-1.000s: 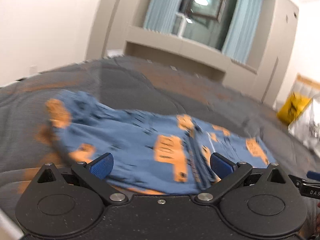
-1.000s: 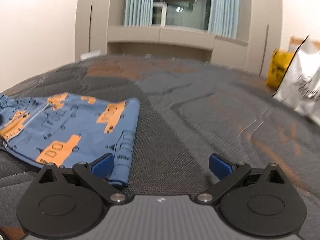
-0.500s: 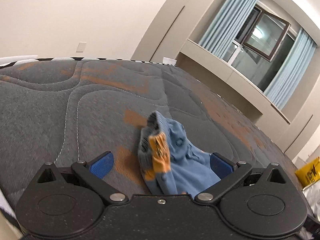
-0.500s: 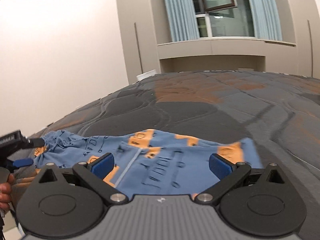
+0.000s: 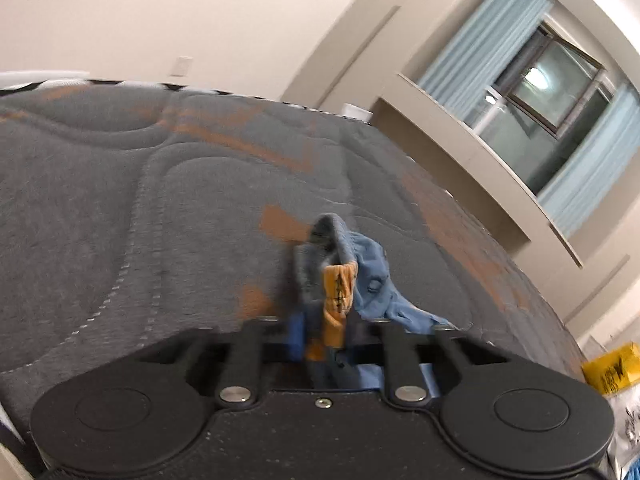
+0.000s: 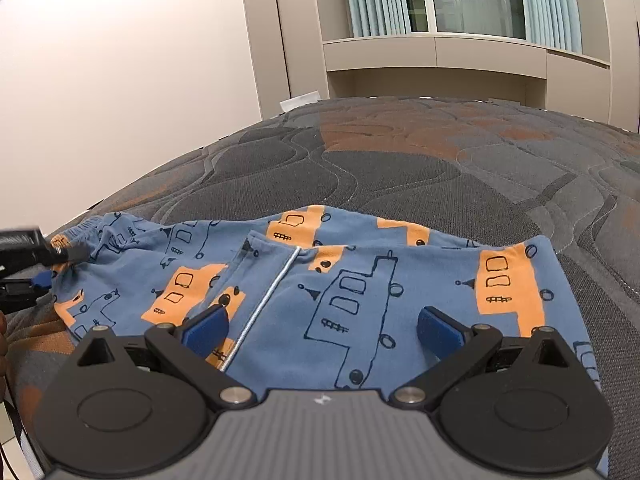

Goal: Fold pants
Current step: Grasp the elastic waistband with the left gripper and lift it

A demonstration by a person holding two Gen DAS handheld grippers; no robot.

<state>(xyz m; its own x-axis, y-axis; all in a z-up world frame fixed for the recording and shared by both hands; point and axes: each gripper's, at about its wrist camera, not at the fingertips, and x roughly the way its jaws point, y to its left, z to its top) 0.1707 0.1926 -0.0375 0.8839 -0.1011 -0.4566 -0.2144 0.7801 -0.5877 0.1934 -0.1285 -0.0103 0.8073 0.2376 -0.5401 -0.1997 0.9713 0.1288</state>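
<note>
Blue pants printed with orange trucks lie flat on the bed, waistband to the left. My left gripper is closing its jaws on a bunched waistband corner of the pants, with the fabric pinched between the pads. The right wrist view shows that left gripper at the far left edge, gripping the same corner. My right gripper hovers low over the middle of the pants, open, its blue pads wide apart with nothing between them.
The bed has a grey quilted cover with orange patches that stretches far back. A yellow bag and a clear plastic bag lie at its right side. Part of a hand shows at the left edge.
The left jaws went from wide open to closed on the waistband corner. The right gripper swung left and came in over the pants, which now fill its lower view.
</note>
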